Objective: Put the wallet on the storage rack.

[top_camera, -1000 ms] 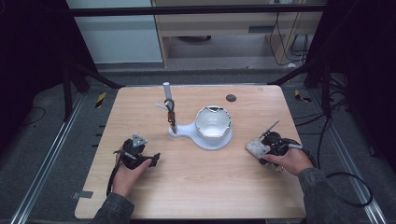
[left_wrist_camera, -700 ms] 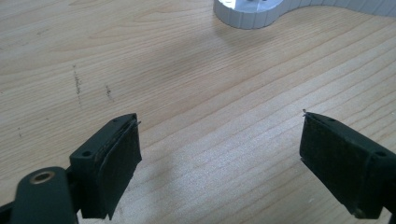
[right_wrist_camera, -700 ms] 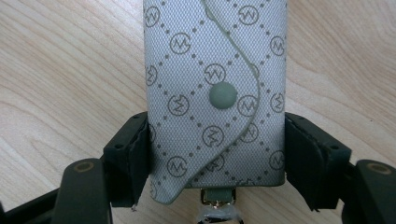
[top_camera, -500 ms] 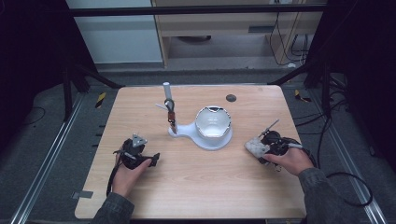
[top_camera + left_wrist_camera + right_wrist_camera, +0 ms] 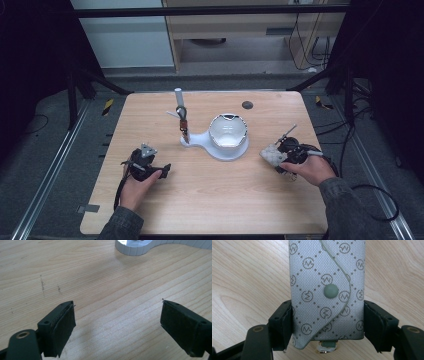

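A grey pouch (image 5: 327,270) with a printed diamond pattern and a snap button lies between the jaws of my right gripper (image 5: 327,307). The jaws have just been closing and their pads press on its two sides. In the high view that pouch (image 5: 269,154) sits low over the table's right side, in the right gripper (image 5: 276,159). My left gripper (image 5: 164,170) rests at the front left, pointing right. Its jaws stand wide apart over bare wood, nothing between them (image 5: 118,312). A white stand (image 5: 220,147) at mid-table carries a bowl-shaped cup (image 5: 228,131) and a post (image 5: 178,97) with a small dark item (image 5: 183,122) hanging from it.
A small dark disc (image 5: 247,105) lies near the table's far edge. The stand's ribbed white base (image 5: 135,246) is ahead of the left gripper. Cables trail from both grippers off the table's sides. Dark frame bars and a cabinet stand beyond the far edge.
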A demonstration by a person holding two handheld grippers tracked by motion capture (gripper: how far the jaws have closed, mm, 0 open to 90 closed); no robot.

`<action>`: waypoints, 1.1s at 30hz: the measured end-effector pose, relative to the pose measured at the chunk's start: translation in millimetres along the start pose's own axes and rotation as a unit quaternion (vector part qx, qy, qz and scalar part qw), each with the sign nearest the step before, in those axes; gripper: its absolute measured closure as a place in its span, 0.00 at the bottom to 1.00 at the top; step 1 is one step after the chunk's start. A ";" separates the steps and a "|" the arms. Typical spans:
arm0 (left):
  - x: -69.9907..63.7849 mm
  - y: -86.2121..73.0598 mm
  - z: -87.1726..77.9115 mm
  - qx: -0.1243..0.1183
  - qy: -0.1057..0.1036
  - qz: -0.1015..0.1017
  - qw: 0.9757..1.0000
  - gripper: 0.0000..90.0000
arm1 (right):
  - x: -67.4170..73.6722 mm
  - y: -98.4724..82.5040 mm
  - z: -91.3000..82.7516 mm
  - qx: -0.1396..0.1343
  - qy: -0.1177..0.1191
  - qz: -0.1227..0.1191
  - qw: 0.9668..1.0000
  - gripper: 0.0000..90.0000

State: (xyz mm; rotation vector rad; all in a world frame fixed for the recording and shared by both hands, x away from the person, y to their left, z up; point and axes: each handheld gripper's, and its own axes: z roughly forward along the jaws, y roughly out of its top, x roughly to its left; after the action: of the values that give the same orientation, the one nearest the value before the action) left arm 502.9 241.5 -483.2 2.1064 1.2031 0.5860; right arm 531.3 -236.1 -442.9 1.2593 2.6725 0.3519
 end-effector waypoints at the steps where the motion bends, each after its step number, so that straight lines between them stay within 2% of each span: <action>1: 0.0 0.1 -0.2 0.001 0.000 0.000 1.000 0.14 | -0.1 0.4 -0.9 -0.001 -0.001 -0.004 1.000 0.34; 6: 0.1 0.1 -0.2 0.001 0.000 0.001 1.000 0.14 | 1.5 3.3 -8.3 -0.005 -0.002 0.001 1.000 0.34; 14: 0.5 -0.1 -0.3 0.000 0.001 0.001 1.000 0.14 | 5.3 10.8 -19.7 -0.015 -0.008 -0.013 1.000 0.34; 33: 0.5 -0.1 -0.5 0.000 0.001 0.001 1.000 0.14 | 24.4 40.5 -46.4 -0.048 -0.010 -0.037 0.998 0.35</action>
State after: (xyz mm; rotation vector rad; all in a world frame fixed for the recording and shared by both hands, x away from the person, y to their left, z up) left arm 502.7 242.1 -482.8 2.1070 1.2026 0.5895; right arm 534.2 -198.7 -388.3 1.1275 2.6432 0.4503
